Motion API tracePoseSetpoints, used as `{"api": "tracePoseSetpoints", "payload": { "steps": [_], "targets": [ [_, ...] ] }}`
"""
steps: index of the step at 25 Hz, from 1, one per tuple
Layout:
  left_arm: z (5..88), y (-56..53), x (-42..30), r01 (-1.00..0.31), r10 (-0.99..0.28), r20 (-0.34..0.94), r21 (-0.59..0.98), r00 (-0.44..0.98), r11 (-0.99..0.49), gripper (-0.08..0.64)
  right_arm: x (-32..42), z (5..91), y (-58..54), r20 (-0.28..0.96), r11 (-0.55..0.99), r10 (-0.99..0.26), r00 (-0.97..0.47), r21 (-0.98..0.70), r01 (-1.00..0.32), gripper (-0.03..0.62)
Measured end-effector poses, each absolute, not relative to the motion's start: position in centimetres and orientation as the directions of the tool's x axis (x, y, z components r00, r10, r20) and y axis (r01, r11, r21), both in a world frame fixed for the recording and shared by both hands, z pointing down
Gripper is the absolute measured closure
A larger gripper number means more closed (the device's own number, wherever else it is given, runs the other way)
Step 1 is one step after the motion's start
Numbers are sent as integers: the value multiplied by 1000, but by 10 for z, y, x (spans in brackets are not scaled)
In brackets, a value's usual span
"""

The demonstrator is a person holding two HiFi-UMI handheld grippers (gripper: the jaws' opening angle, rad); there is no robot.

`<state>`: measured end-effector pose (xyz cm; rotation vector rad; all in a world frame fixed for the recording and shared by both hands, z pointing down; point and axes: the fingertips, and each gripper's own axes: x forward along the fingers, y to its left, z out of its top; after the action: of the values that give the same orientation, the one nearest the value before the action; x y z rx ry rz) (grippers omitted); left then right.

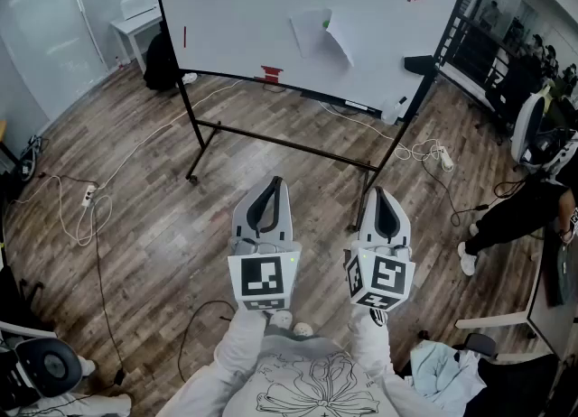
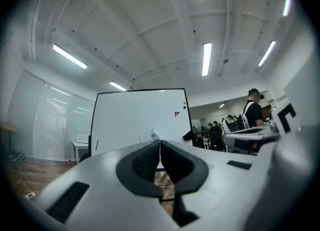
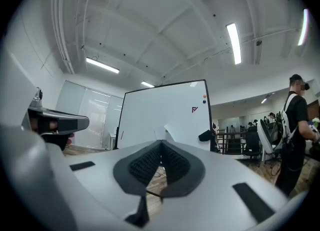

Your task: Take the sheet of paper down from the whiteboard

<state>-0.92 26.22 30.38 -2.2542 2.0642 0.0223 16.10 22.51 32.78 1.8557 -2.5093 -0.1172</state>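
Note:
A white sheet of paper point(image 1: 321, 34) hangs on the whiteboard point(image 1: 244, 9) under a small green magnet point(image 1: 326, 23), its right edge curling away from the board. In the gripper views the paper point(image 2: 150, 135) point(image 3: 164, 134) shows just above the jaws. My left gripper point(image 1: 275, 182) and right gripper point(image 1: 379, 192) are held side by side, level, well short of the board. Both are shut with nothing between the pads.
The whiteboard stands on a black wheeled frame point(image 1: 271, 140) over a wood floor. Cables and a power strip point(image 1: 88, 195) lie at left, another strip point(image 1: 444, 157) at right. A person point(image 1: 519, 212) stands at the right edge. A red eraser point(image 1: 271, 73) sits on the tray.

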Motion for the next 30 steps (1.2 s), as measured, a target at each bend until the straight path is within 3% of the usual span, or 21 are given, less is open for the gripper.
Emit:
{"api": "tracePoseSetpoints", "payload": {
  "steps": [30],
  "targets": [
    [317, 207, -51, -992, -993, -47, -56, 113, -110, 555, 118, 347, 177, 9, 292, -956, -293, 92, -952, 589]
  ]
}}
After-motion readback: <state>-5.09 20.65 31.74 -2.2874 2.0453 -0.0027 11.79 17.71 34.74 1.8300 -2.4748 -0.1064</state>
